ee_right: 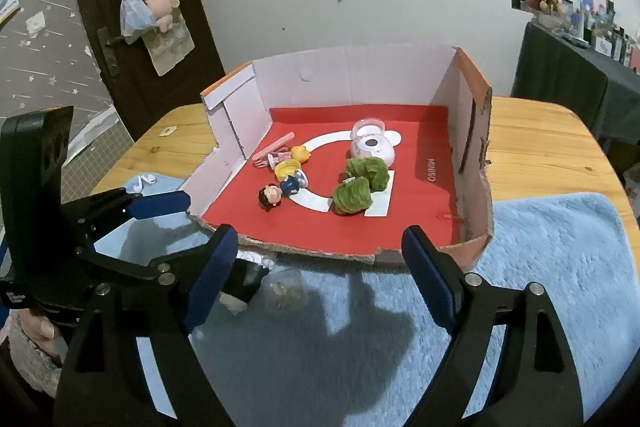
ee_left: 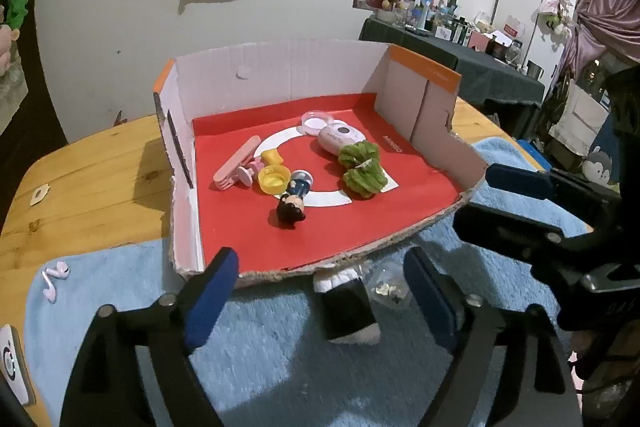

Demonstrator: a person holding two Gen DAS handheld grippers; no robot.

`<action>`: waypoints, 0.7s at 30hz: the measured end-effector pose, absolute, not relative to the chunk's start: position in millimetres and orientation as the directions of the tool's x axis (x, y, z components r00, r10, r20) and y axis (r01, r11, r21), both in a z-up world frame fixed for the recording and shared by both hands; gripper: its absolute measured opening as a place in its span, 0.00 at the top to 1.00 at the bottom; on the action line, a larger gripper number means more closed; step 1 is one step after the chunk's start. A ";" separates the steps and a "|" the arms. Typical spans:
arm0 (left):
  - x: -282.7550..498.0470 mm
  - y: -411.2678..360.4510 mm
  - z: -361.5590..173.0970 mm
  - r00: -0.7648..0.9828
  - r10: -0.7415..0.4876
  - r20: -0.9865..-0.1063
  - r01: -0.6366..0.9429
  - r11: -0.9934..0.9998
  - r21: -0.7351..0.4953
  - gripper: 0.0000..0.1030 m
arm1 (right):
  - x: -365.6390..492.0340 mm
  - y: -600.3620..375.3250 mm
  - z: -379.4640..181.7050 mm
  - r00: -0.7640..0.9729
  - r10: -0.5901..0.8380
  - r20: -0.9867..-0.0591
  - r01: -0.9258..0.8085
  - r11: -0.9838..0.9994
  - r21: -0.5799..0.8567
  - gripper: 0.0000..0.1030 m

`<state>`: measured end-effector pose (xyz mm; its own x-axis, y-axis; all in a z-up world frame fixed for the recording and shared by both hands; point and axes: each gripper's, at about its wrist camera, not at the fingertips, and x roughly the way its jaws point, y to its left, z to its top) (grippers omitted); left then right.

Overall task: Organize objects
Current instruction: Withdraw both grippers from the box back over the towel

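Left wrist view: the left gripper (ee_left: 320, 291) is being held with fingers spread, empty, above a dark bottle (ee_left: 347, 307) lying outside the box (ee_left: 280, 75); right wrist view: the right gripper (ee_right: 320, 275) is likewise being held spread, apparently freeing both for sorting.

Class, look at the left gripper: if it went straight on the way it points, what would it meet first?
Probably the small black and white object lying on the blue towel between the open fingers of the left gripper, just short of the cardboard tray's torn front edge. Depth is hard to judge.
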<state>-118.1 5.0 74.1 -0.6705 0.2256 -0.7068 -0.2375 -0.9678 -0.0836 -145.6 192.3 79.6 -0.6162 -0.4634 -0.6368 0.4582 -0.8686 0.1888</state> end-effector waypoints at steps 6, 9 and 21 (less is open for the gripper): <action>-106.1 7.6 72.9 -0.669 0.230 -0.707 -0.240 -0.967 -0.087 0.14 | -137.7 195.7 80.6 -0.621 -0.464 -0.632 0.457 -0.869 0.189 0.14; -101.5 8.7 71.8 -0.668 0.230 -0.708 -0.241 -0.967 -0.087 0.14 | -132.7 198.0 80.4 -0.624 -0.465 -0.628 0.457 -0.869 0.190 0.10; -79.4 11.2 59.5 -0.659 0.232 -0.716 -0.228 -0.968 -0.103 0.07 | -113.5 204.2 75.7 -0.628 -0.456 -0.631 0.450 -0.874 0.184 0.10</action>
<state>-79.4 11.2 59.5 -0.6589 0.2318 -0.7156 -0.2282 -0.9681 -0.1034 -113.5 204.2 75.7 -0.6278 -0.4557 -0.6311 0.4499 -0.8740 0.1836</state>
